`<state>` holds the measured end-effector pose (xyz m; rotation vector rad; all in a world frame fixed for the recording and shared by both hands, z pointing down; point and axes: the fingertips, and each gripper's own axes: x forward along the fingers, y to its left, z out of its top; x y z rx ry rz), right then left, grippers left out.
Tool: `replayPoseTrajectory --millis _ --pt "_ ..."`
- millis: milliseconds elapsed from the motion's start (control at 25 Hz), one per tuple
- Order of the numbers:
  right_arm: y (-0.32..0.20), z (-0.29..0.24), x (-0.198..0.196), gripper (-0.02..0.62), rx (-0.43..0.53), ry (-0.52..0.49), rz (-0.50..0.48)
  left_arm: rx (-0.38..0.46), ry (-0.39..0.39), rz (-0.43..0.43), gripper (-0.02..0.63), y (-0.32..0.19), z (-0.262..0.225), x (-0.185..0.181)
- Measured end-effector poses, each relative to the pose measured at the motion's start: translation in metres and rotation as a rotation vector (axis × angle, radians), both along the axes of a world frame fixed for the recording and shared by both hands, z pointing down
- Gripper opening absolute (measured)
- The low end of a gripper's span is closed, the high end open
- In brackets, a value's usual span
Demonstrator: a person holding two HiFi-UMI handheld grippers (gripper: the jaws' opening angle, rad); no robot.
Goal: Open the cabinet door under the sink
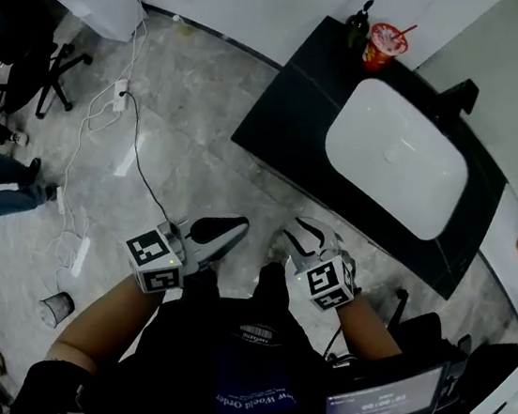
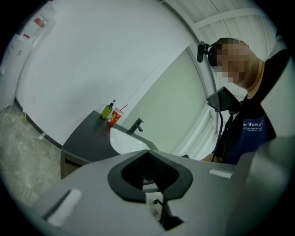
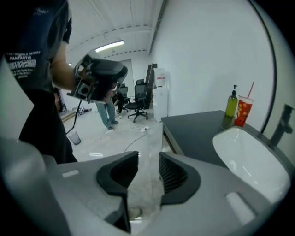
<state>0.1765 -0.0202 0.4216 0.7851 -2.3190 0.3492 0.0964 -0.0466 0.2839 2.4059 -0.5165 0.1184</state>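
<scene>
Left gripper [image 1: 223,232]: I am holding it low in front of my body, jaws resting together with nothing between them.
Right gripper [image 1: 304,236]: I am holding it just beside the left one, tilting downward. Its jaws are standing a narrow gap apart and gripping nothing, with only floor showing through the gap.
Nearer hand: the right gripper is sitting closer to the counter's front edge, so I am judging it the better placed for the pull.
Counter [image 1: 290,111]: a dark slab is lying ahead and to my right, apart from both grippers. In the head view its front edge is running diagonally from near right to far left.
Cabinet door: it is sitting under that slab and facing me, and the overhang is hiding it in the head view.
Cabinet front [image 3: 168,142]: in the right gripper view a thin strip is showing just below the counter edge, up and right of the jaws. I cannot tell a handle or door seam.
Sink [image 1: 398,158]: a white basin is sitting in the counter, so I am judging the reach as forward, rightward and in under the edge.
Far corner: a bottle [image 1: 359,25] and a red cup [image 1: 386,46] are standing together.
</scene>
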Motion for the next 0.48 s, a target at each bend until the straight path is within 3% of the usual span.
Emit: replayPoseTrajectory --millis 120,480 --pt "-0.01 0.043 -0.008 0.169 0.104 0.151 -0.005 -0.018 -0.008 -0.016 0.0 0.002 0.036 -0.016" --pt "-0.054 0.116 -0.013 0.259 0.398 0.5 0.16 -0.115 0.031 -0.004 0.0 0.026 0.138 -0.088"
